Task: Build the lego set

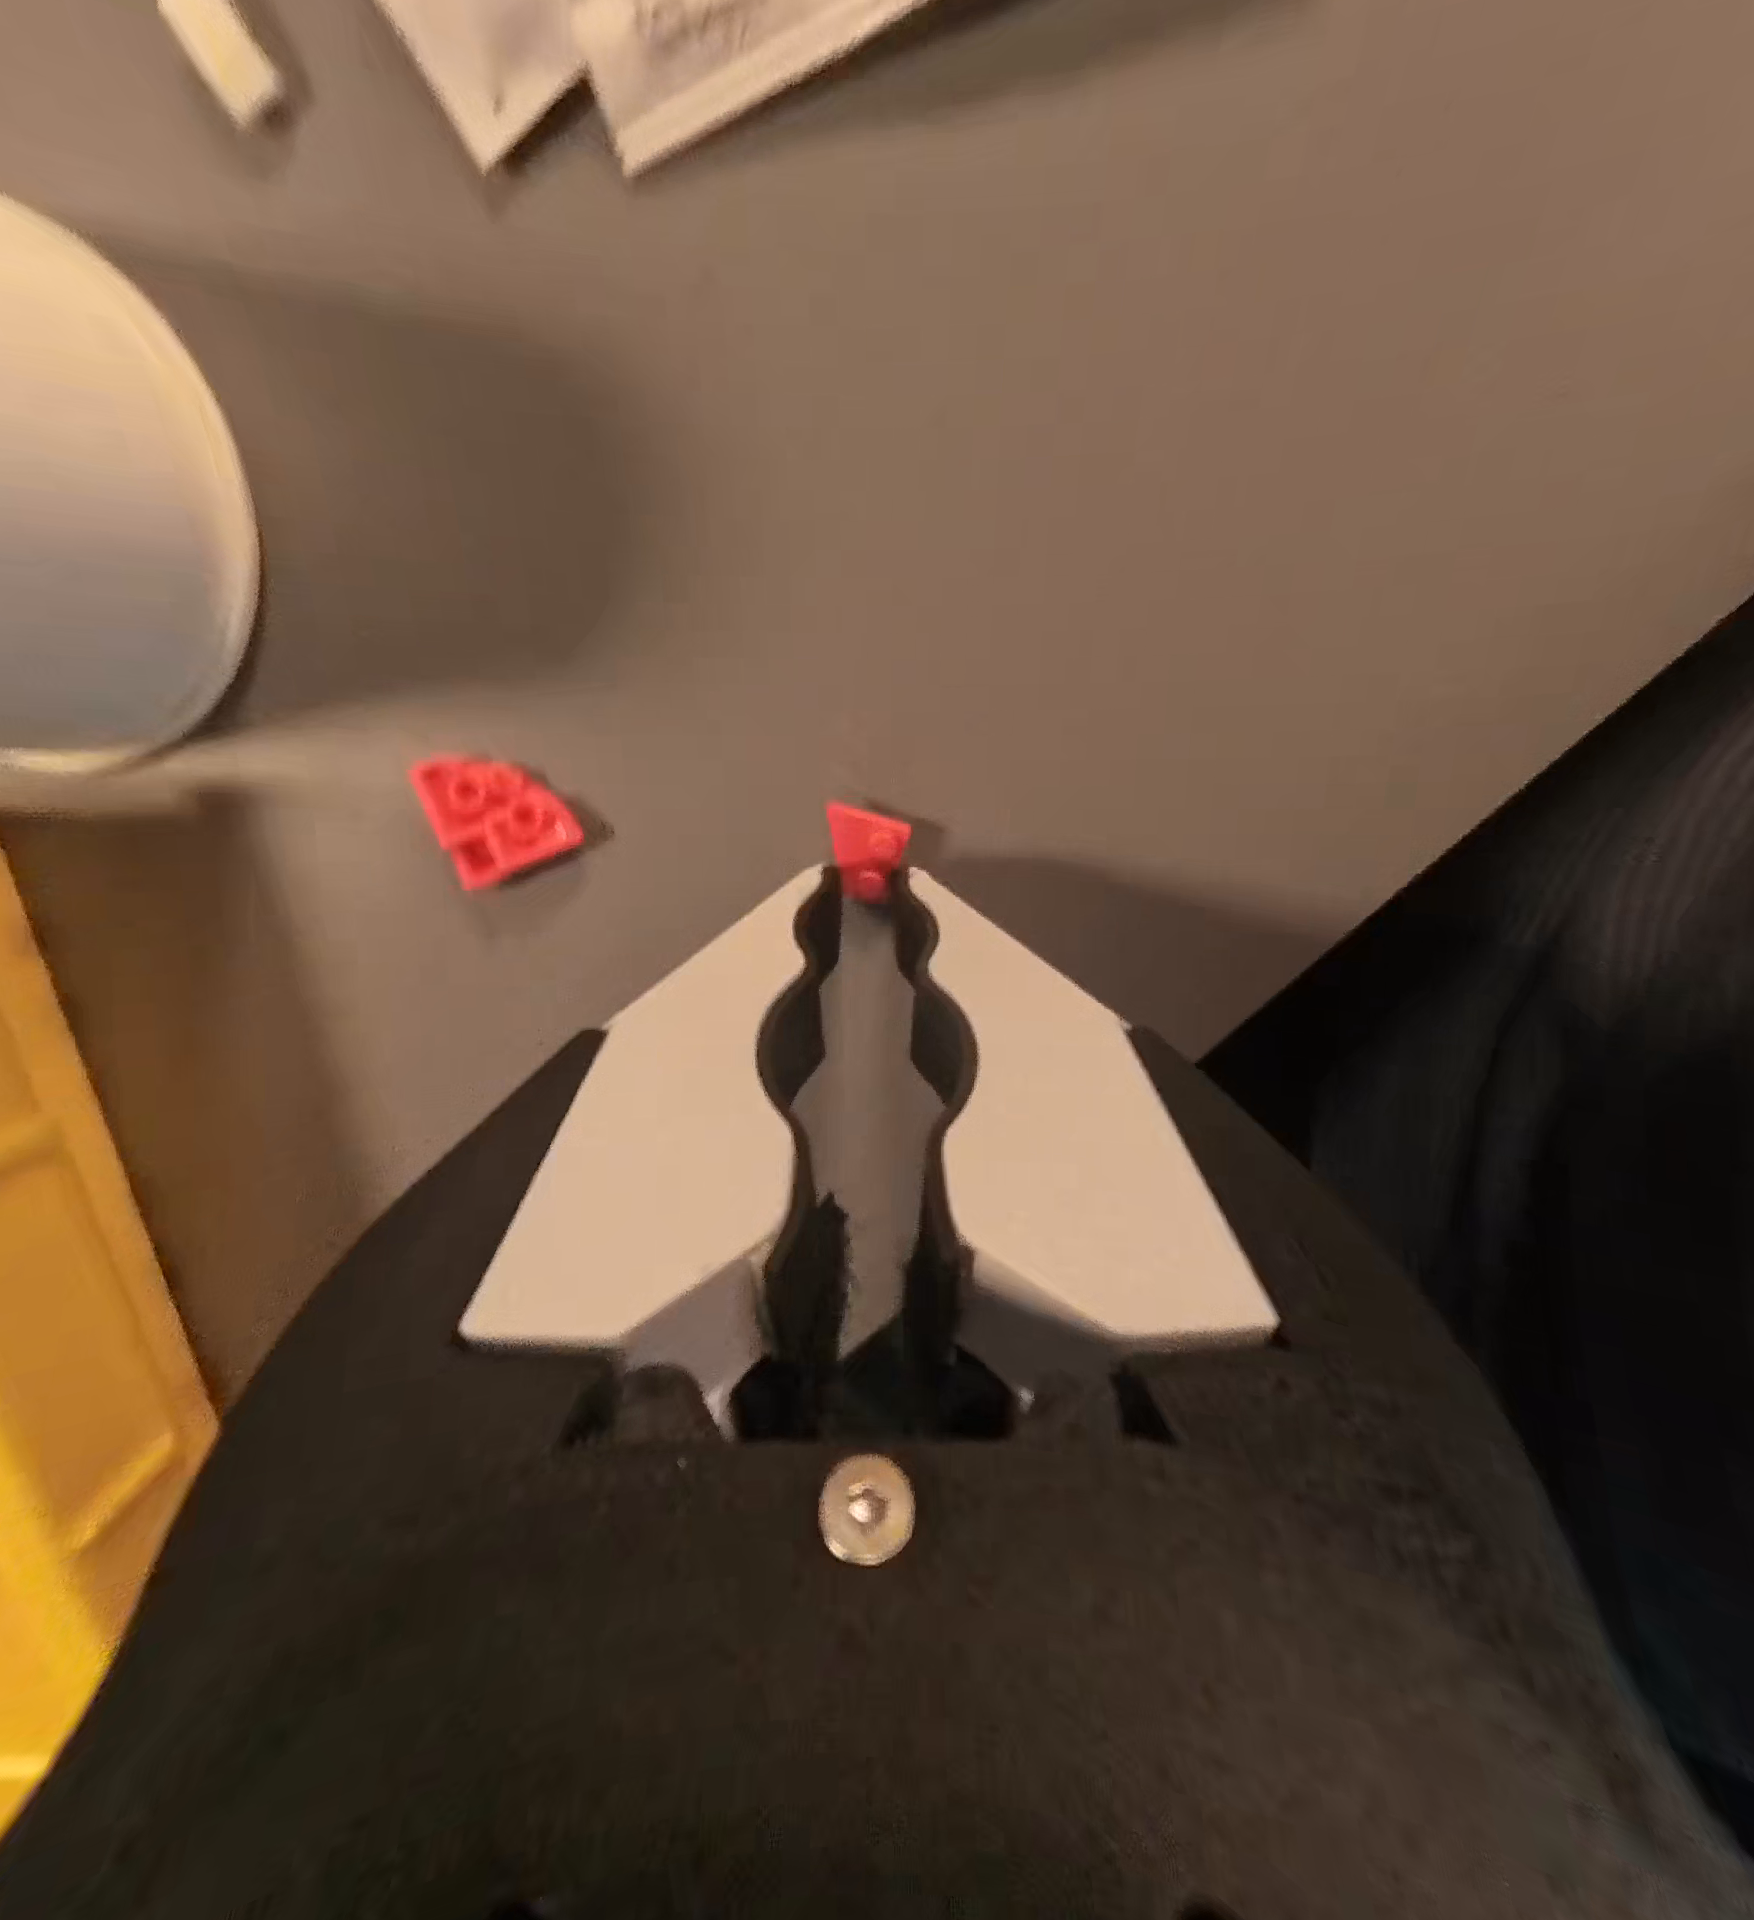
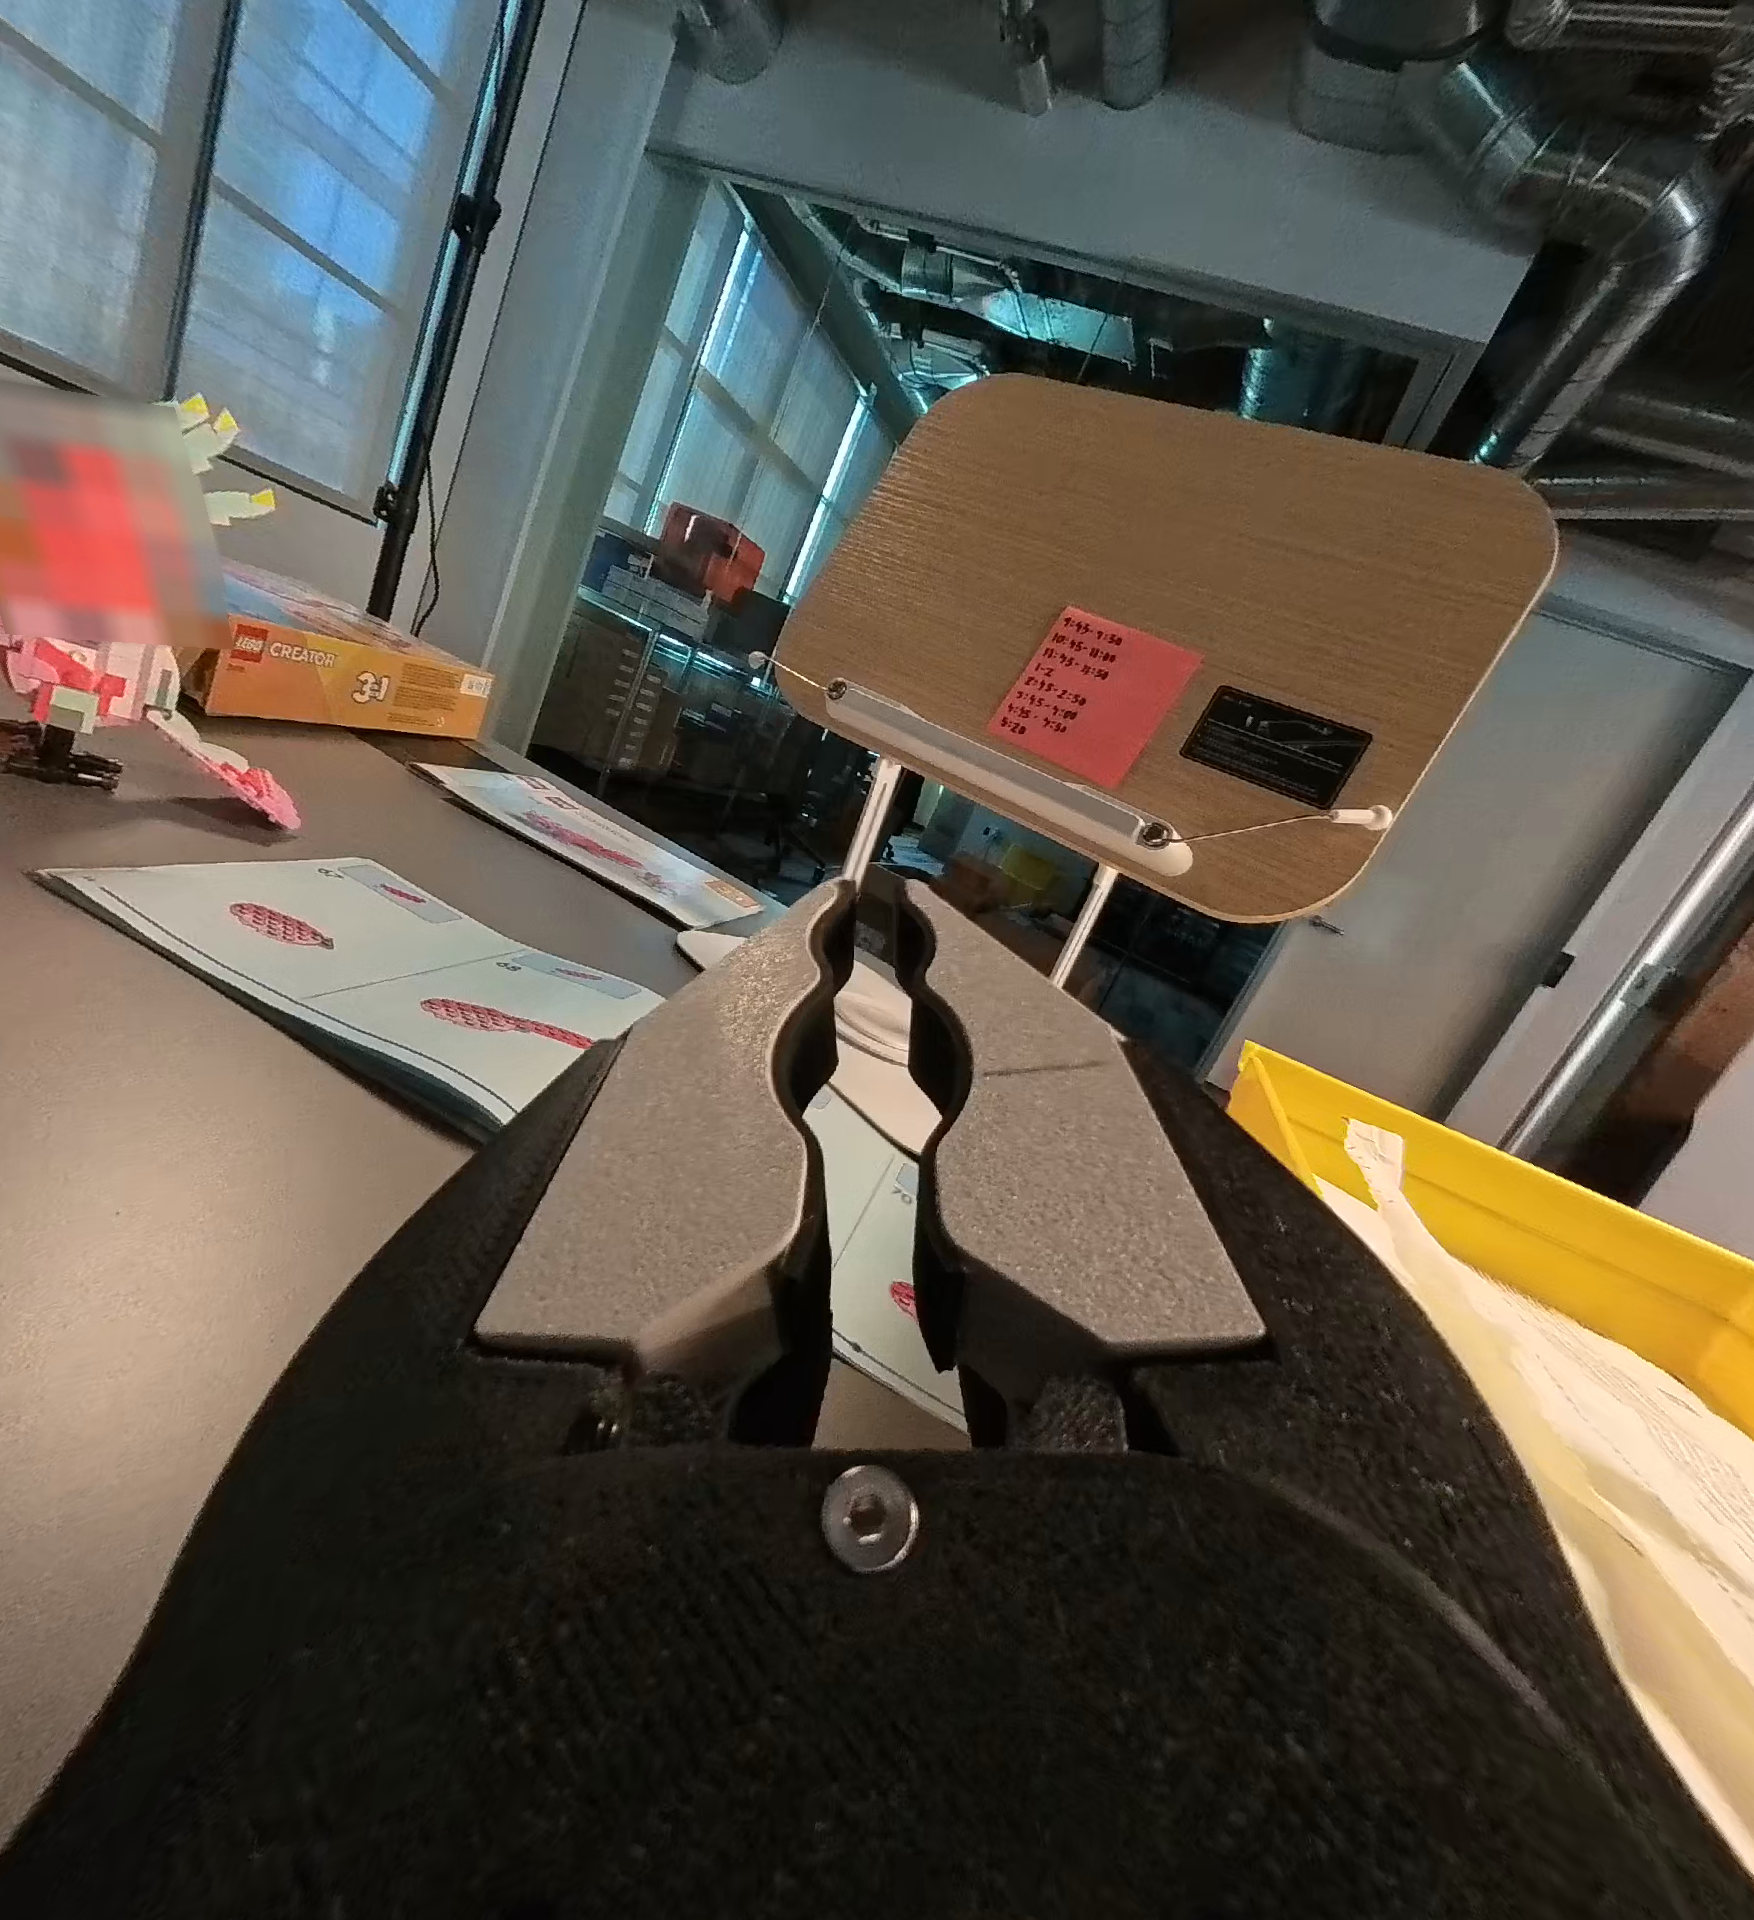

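My left gripper (image 1: 868, 883) is shut on a small red wedge-shaped brick plate (image 1: 870, 836). The plate sticks out past the light grey fingertips (image 1: 800, 914), just above the dark grey table (image 1: 1060, 468). A second red plate (image 1: 494, 821), a quarter-round one with studs, lies on the table to the left of it. My right gripper (image 2: 873, 899) is held low over the table, with its dark grey fingers (image 2: 748, 1039) nearly together. Only a thin slit shows between the tips and nothing is in it. It points toward a wooden book stand (image 2: 1164, 582).
A white round base (image 1: 52, 488) and a yellow bin (image 1: 11, 1195) are on the left, with papers (image 1: 582, 73) at the far edge. Open booklets (image 2: 333, 956), an orange box (image 2: 343, 675), a pink brick model (image 2: 125, 717) and a yellow bin (image 2: 1538, 1226) holding paper bags (image 2: 1579, 1455) surround my right gripper. The gap from one gripper's tips to the other's is roughly 45 cm.
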Demonstrator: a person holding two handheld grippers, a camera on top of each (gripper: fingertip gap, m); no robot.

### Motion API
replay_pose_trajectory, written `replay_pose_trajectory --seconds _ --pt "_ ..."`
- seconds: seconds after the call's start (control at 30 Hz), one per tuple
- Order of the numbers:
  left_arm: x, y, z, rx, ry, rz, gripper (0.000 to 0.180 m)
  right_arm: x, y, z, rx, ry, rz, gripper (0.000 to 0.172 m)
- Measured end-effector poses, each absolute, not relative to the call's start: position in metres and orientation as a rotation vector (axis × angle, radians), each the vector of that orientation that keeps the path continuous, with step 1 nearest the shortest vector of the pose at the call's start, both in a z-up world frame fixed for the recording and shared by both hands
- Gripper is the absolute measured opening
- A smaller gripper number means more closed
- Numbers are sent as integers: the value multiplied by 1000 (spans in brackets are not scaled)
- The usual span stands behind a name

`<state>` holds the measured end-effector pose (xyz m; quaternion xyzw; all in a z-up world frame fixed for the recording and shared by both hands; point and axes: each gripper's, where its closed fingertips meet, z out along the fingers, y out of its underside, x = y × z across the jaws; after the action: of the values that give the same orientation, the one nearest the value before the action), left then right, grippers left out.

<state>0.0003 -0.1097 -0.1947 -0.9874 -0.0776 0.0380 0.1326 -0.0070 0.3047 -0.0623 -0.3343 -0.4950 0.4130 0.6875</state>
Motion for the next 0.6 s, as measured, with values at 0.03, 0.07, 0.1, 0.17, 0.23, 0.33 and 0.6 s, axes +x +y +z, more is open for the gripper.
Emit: replay_pose_trajectory --seconds 0.03,0.07,0.1,0.17,0.23,0.33,0.6 --pt "-1 -114 -195 -2867 -255 97 9 -8 304 -63 -746 -1112 924 5" --pt "-2 -115 -195 -2859 -277 88 9 -8 303 -63 -744 -1117 923 5" --pt "-2 -115 -196 -2851 -290 78 9 -8 303 -63 -741 -1120 922 5" --pt "-6 -109 -196 -2821 -308 104 9 -8 302 -63 -739 -1124 925 5" --pt "-7 -97 -197 -2782 -303 92 9 -9 302 -64 -743 -1126 927 5" --pt "-10 -87 -197 -2763 -299 79 9 -8 303 -64 -745 -1123 931 5" --pt "-14 -80 -196 -2760 -244 86 40 -8 303 -64 -750 -1123 940 5"
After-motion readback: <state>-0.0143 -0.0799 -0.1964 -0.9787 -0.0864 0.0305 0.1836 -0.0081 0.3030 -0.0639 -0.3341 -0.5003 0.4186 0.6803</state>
